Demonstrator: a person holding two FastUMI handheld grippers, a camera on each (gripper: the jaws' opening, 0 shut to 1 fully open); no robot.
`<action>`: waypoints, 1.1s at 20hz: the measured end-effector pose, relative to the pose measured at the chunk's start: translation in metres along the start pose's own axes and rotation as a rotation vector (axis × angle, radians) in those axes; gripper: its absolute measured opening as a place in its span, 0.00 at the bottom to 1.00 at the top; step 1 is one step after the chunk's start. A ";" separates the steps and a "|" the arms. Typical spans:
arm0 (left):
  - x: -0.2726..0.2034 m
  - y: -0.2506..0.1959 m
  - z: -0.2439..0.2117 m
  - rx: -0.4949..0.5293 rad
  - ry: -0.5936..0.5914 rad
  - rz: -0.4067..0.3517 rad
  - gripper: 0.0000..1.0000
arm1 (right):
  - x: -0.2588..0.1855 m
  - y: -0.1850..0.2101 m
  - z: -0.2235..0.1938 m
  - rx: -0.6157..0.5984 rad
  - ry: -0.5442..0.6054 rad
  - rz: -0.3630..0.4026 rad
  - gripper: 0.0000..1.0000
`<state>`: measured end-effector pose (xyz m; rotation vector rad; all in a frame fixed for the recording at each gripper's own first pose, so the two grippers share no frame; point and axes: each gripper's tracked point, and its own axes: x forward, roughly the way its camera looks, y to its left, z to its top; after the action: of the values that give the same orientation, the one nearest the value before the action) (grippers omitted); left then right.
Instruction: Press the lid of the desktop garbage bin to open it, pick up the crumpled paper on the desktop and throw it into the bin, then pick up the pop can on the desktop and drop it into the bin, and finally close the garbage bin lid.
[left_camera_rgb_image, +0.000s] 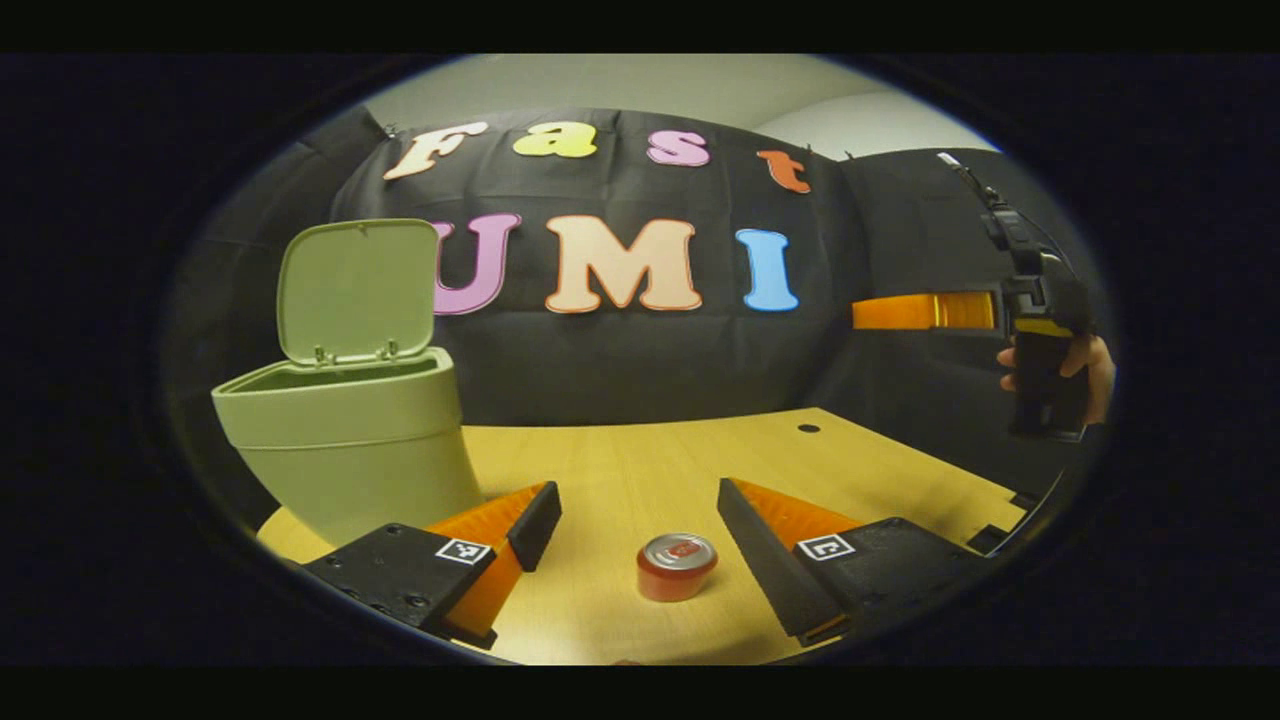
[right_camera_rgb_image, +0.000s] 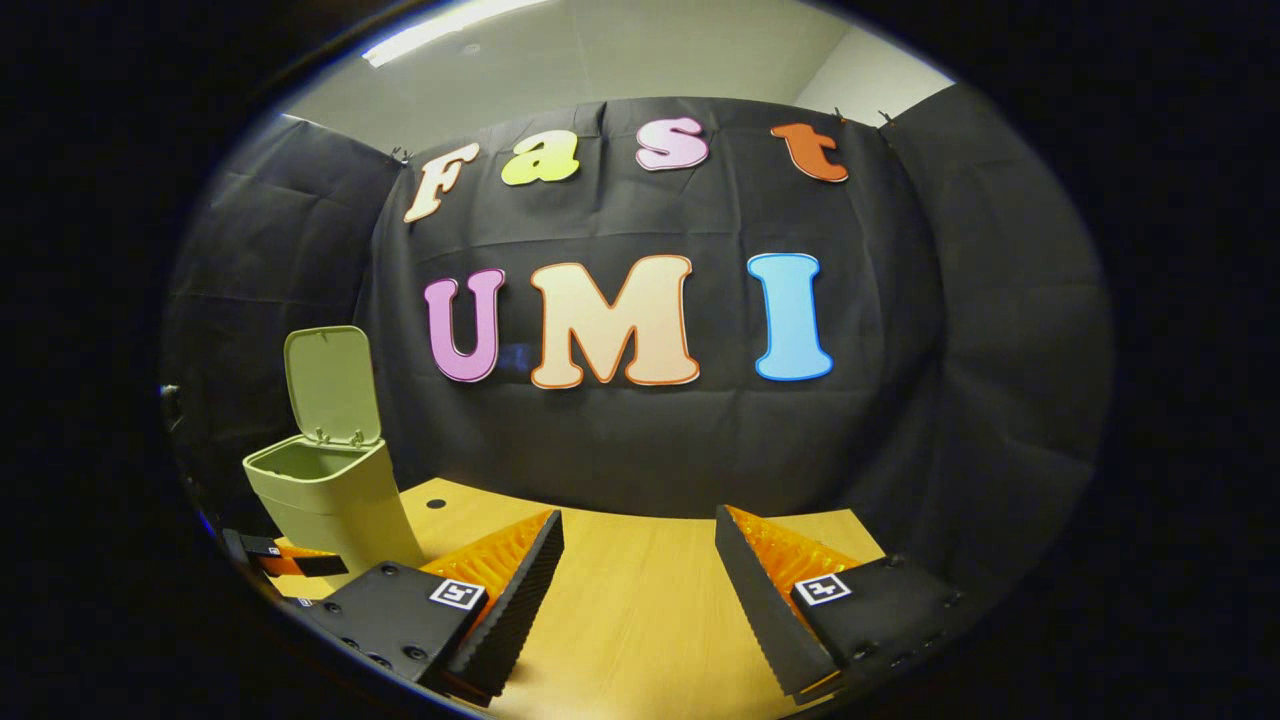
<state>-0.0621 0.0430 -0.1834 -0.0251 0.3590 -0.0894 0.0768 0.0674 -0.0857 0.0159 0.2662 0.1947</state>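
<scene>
Between the spread fingers of the left gripper (left_camera_rgb_image: 639, 520), at six o'clock in the left gripper view, the pop can (left_camera_rgb_image: 676, 566) stands upright on the wooden table (left_camera_rgb_image: 640, 470), touching neither finger. Farther off at nine o'clock sits the garbage bin (left_camera_rgb_image: 350, 430), its lid (left_camera_rgb_image: 357, 290) raised upright. Toward three o'clock a hand (left_camera_rgb_image: 1085, 365) holds the right gripper (right_camera_rgb_image: 639, 540), whose fingers in its own view are spread over bare table.

L cam low over desk (left_camera_rgb_image: 640, 470), R cam higher, both see bin (left_camera_rgb_image: 350, 440)
</scene>
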 end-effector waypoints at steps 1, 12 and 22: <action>0.004 -0.005 -0.008 0.001 0.015 -0.009 0.95 | -0.003 -0.005 -0.004 0.001 0.012 -0.008 0.96; 0.034 -0.021 -0.096 0.014 0.203 -0.048 0.95 | -0.036 -0.024 -0.061 -0.013 0.137 -0.041 0.96; 0.049 -0.025 -0.135 0.060 0.321 -0.062 0.77 | -0.072 -0.030 -0.118 -0.057 0.256 -0.055 0.97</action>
<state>-0.0659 0.0123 -0.3263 0.0376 0.6766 -0.1668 -0.0167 0.0233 -0.1824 -0.0728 0.5154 0.1499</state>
